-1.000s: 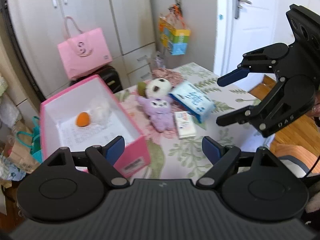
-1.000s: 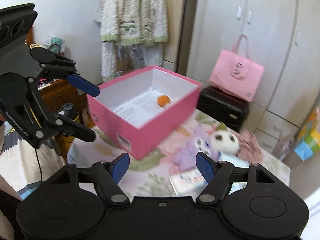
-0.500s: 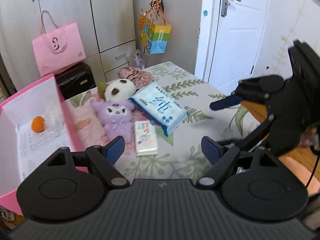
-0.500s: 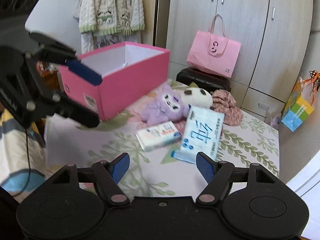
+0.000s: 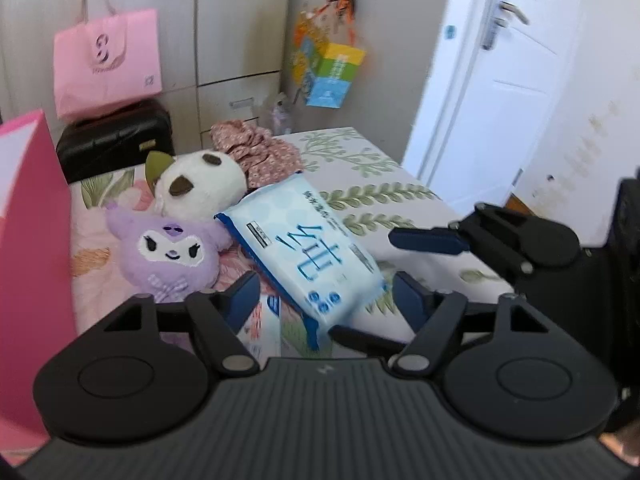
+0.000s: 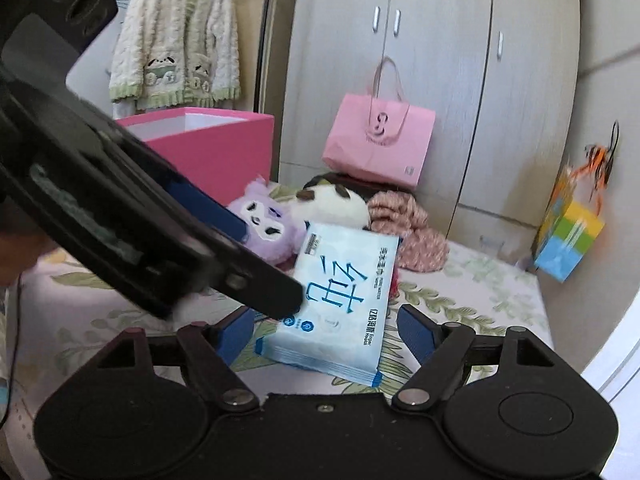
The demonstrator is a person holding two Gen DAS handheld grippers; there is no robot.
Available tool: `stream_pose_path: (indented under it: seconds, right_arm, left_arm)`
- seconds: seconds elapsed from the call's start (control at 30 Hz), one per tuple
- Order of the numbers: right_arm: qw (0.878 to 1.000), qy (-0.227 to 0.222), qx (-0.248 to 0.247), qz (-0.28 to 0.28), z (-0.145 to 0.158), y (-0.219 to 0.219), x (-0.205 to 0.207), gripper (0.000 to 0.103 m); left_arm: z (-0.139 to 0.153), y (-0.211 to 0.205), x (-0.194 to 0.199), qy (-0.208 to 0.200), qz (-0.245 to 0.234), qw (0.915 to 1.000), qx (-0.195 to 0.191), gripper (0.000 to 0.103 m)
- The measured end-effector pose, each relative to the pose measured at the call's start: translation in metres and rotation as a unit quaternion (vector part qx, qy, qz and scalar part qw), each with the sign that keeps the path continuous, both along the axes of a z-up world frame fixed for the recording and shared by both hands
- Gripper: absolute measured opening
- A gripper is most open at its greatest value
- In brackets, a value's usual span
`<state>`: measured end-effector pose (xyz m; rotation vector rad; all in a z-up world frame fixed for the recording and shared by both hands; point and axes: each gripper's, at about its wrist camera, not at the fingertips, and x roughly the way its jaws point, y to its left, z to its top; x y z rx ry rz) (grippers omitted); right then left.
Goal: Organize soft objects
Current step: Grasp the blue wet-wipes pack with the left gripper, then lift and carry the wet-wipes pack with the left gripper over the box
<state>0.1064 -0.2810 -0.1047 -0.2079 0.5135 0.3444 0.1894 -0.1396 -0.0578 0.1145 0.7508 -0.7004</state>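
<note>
A big blue-and-white tissue pack (image 5: 304, 248) lies on the floral table, propped on a small pack (image 5: 264, 330). Behind it are a purple plush (image 5: 168, 252), a white panda plush (image 5: 200, 188) and a pink patterned cloth (image 5: 260, 156). My left gripper (image 5: 326, 300) is open, its fingers on either side of the big pack's near end. My right gripper (image 6: 326, 330) is open just short of the same pack (image 6: 340, 304); it also shows in the left wrist view (image 5: 500, 244). The left gripper's body (image 6: 120, 220) crosses the right wrist view.
An open pink box (image 6: 208, 144) stands at the table's left; its wall (image 5: 28, 240) fills the left edge. A pink bag (image 5: 106, 60) sits on a black case (image 5: 116, 140) by the wardrobe. A colourful bag (image 5: 328, 72) hangs near a white door (image 5: 500, 80).
Both grippers have swung from the pink box towards the plush pile and closed in on the big tissue pack. Both stay open.
</note>
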Motion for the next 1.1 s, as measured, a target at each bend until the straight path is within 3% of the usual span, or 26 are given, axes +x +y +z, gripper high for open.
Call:
stream_pose_path:
  seconds: [0.17, 0.37, 0.6, 1.1]
  right_arm:
    - [1.0, 0.016, 0.006, -0.008, -0.015, 0.0, 0.023, 0.083]
    - [0.999, 0.043, 0.028, -0.004, -0.024, 0.0, 0.033, 0.081]
    - [0.998, 0.043, 0.039, -0.022, -0.025, -0.002, 0.032, 0.062]
    - [0.995, 0.05, 0.067, -0.051, -0.01, -0.001, 0.009, 0.058]
  left_arm:
    - [-0.02, -0.011, 0.022, 0.009, 0.025, 0.9996, 0.008, 0.065]
    - [-0.031, -0.014, 0.029, 0.04, 0.019, 0.999, -0.007, 0.055]
    - [-0.032, -0.022, 0.02, 0.023, 0.022, 0.9995, 0.0, 0.054]
    - [-0.018, -0.018, -0.005, 0.029, 0.023, 0.9992, -0.018, 0.054]
